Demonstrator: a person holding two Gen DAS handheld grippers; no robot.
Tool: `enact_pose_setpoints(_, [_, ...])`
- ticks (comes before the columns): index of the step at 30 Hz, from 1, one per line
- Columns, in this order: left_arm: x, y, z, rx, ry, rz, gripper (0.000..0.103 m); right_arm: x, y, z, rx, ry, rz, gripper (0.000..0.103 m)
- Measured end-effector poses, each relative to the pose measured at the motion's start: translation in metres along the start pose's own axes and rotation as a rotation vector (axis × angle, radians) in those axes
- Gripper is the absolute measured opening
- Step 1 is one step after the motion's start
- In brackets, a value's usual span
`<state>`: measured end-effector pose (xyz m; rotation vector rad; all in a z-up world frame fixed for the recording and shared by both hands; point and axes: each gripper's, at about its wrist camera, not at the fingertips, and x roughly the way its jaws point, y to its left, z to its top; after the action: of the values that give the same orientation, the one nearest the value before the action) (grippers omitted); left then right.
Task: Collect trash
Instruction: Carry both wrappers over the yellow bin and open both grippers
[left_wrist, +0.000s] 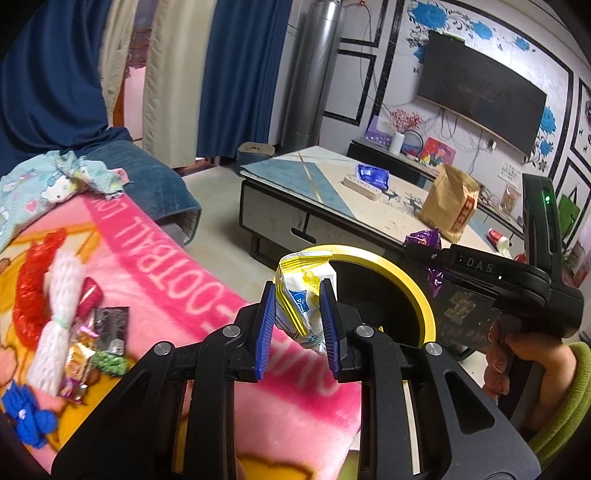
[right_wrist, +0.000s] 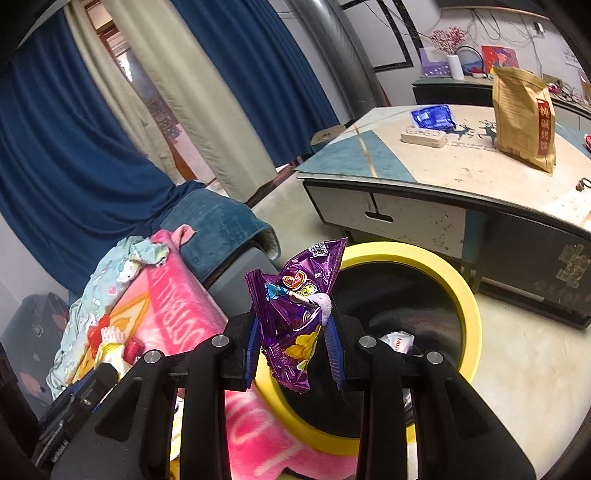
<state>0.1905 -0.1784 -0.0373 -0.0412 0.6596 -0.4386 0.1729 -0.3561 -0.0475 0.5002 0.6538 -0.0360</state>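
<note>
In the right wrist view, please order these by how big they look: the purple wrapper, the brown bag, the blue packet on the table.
1. Purple wrapper, though it is nearest the camera.
2. Brown bag.
3. Blue packet.

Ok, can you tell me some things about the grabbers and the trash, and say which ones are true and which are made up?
1. The left gripper holds a yellow and white wrapper. True.
2. The right gripper is empty. False: it is shut on a purple snack bag.
3. The bin has a yellow rim. True.
4. The bin is empty. False: a white wrapper lies inside.
5. More wrappers lie on the pink blanket. True.
</note>
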Motion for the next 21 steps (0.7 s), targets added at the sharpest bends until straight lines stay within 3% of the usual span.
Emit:
enact_pose_setpoints(9, [0.037, -0.013, 0.001, 0.035, 0.047, -0.001, 0.018, 0.012, -0.016, -0.001, 0.037, 0.052, -0.018, 0.03])
enact_pose_setpoints(19, [0.07, -0.002, 0.003, -0.034, 0.114, -0.025, 0.02, 0.025, -0.028, -0.003, 0.076, 0.087, -0.037, 0.034])
enact_pose_setpoints(21, [0.07, 0.002, 0.003, -0.048, 0.115, -0.026, 0.033, 0.029, -0.03, -0.004, 0.078, 0.104, -0.038, 0.037])
